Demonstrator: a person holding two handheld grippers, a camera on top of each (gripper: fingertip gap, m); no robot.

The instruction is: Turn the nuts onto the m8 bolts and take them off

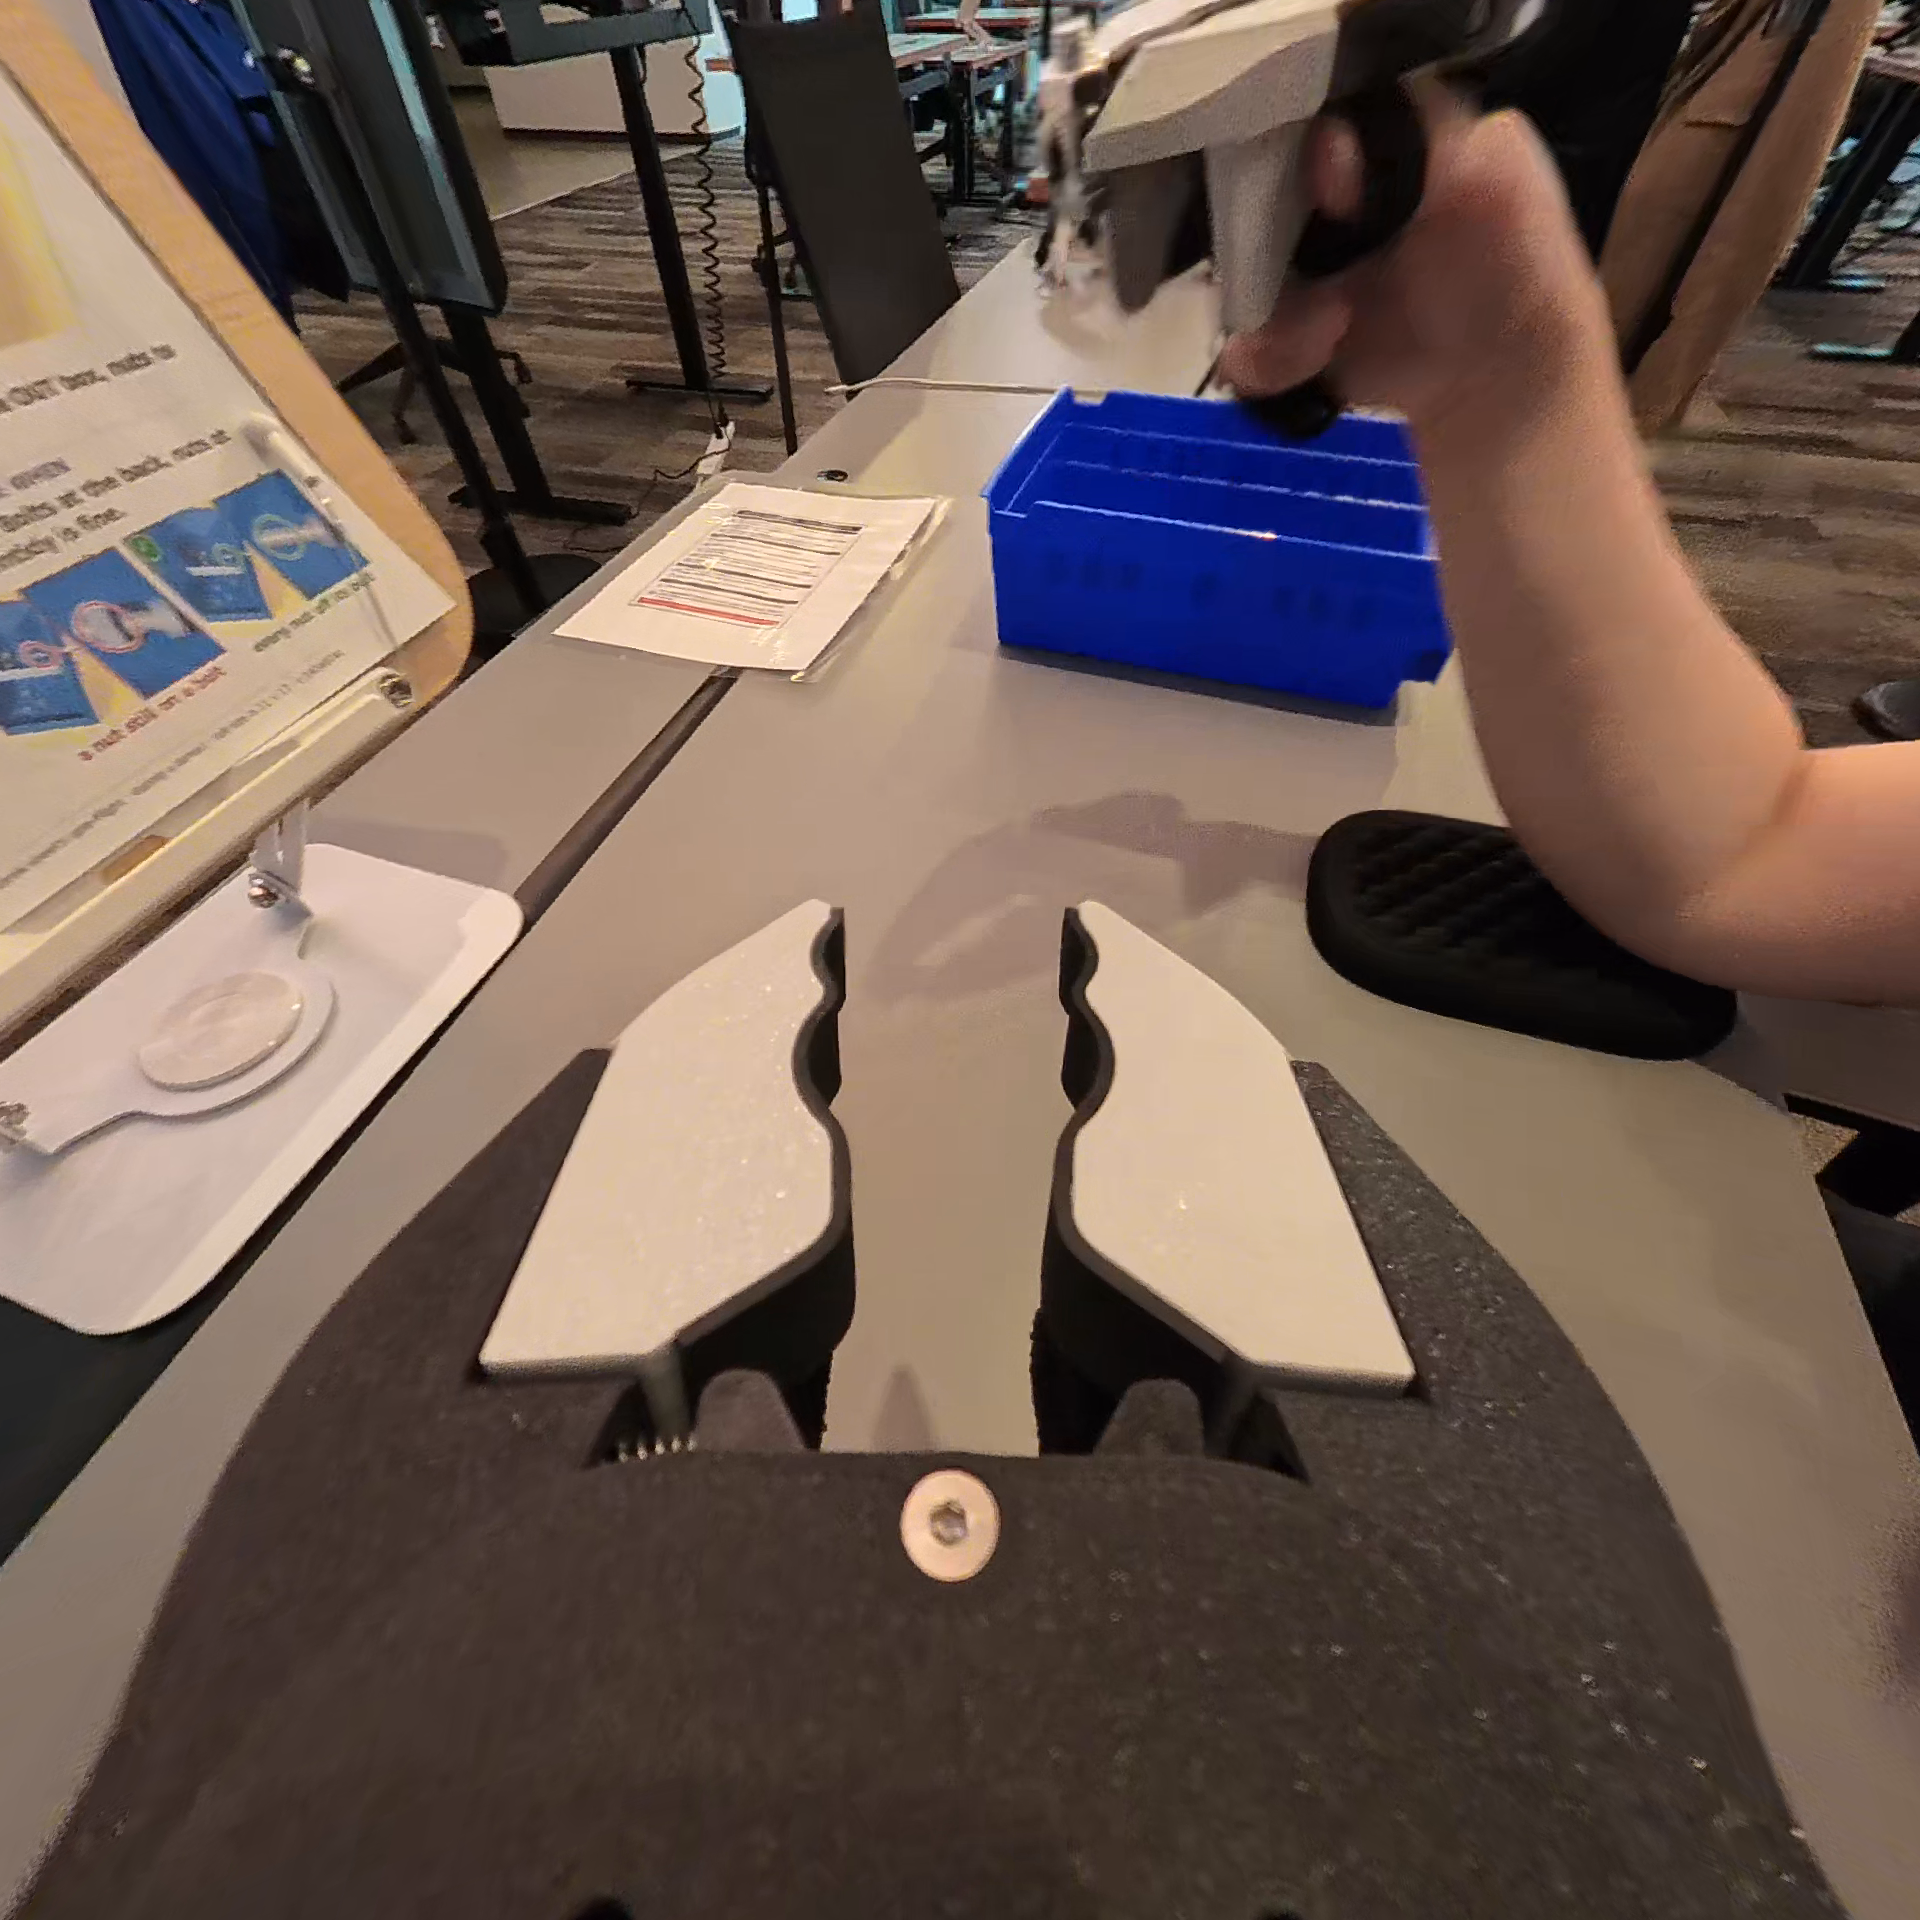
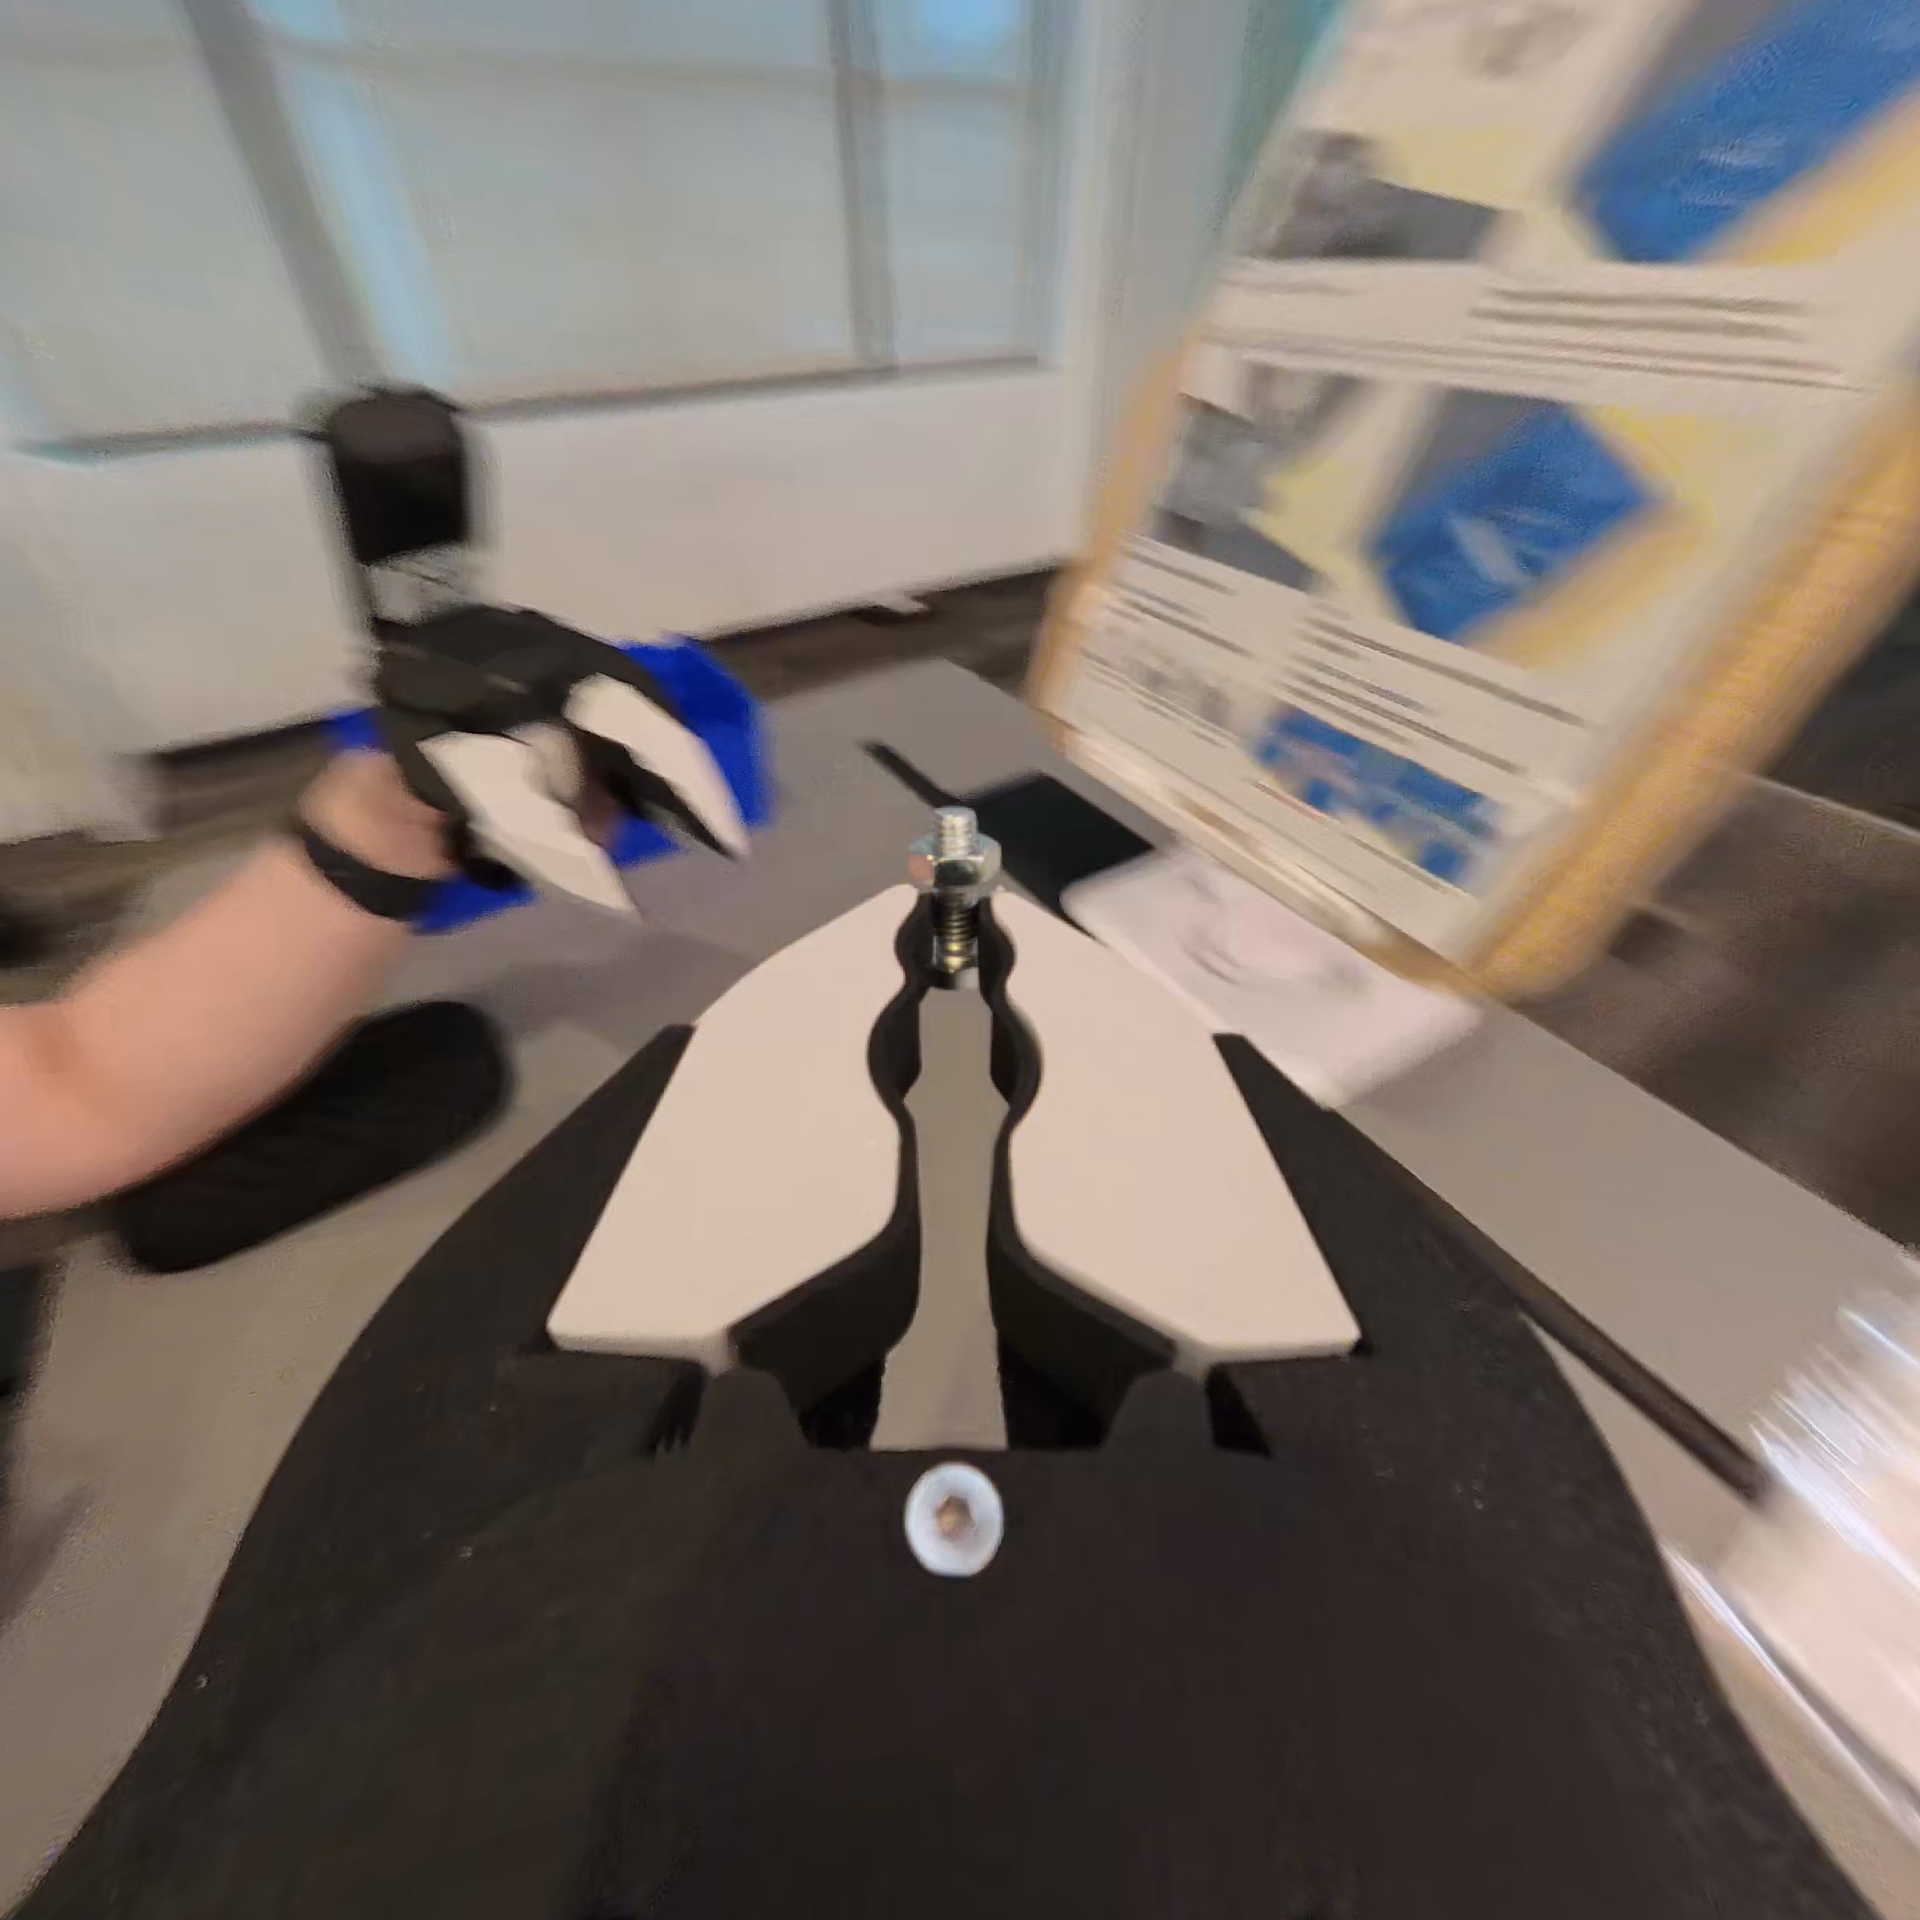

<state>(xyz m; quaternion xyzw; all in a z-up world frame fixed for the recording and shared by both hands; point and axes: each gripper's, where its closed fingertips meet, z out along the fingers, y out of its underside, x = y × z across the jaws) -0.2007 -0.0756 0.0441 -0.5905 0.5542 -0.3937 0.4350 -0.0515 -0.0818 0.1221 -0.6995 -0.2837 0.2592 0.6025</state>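
My right gripper is shut on a silver bolt that stands upright between its tips. A hex nut sits threaded on the bolt near its top end. My left gripper is open and empty above the grey table. It also shows in the right wrist view, open, to the left of the bolt and in front of a blue bin. In the left wrist view the right gripper is held high above the blue bin, blurred.
An instruction board on a white stand is at the left. A sheet in a plastic sleeve lies beside the blue bin. A black padded rest lies under the person's forearm. Chairs and desks stand beyond the table. My hands' fingertips stand some 20 cm from each other.
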